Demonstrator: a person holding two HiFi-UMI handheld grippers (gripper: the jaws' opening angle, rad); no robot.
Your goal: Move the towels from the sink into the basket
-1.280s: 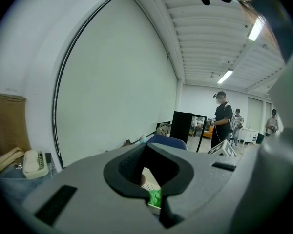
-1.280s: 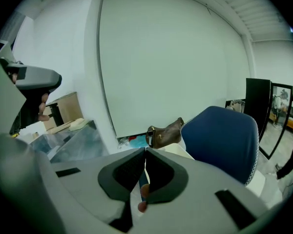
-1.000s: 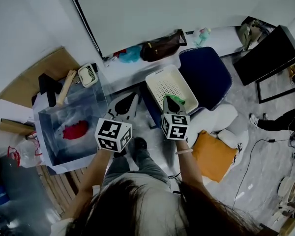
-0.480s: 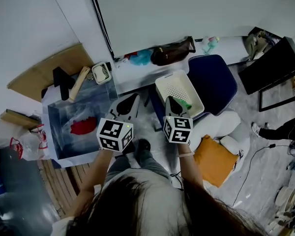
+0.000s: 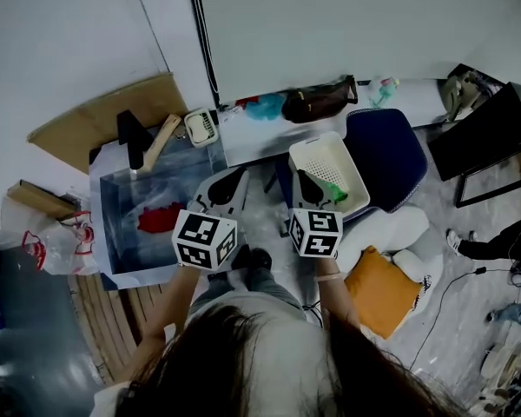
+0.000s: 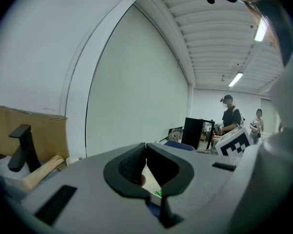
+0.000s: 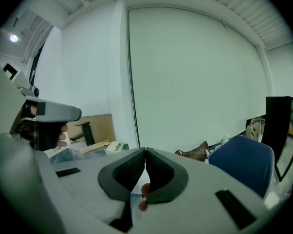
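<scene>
A red towel (image 5: 159, 219) lies in the clear-walled sink (image 5: 122, 189) at the left of the head view. The white perforated basket (image 5: 323, 155) stands to the right, with a green towel (image 5: 334, 189) inside near its front wall. My left gripper (image 5: 234, 177) hangs between sink and basket, shut, with nothing in it (image 6: 146, 147). My right gripper (image 5: 301, 177) is over the basket's near left edge, also shut and empty (image 7: 145, 152). A sliver of the green towel (image 6: 158, 193) shows below the left gripper's closed tips.
A black faucet (image 5: 132, 137), a wooden handle (image 5: 162, 135) and a white holder (image 5: 201, 127) sit behind the sink. A blue chair (image 5: 398, 150) is right of the basket, an orange cushion (image 5: 380, 292) below it. A person (image 6: 229, 118) stands far off.
The head view has swung, so sink and basket sit further right and lower in the picture. Both grippers stay shut and level between them.
</scene>
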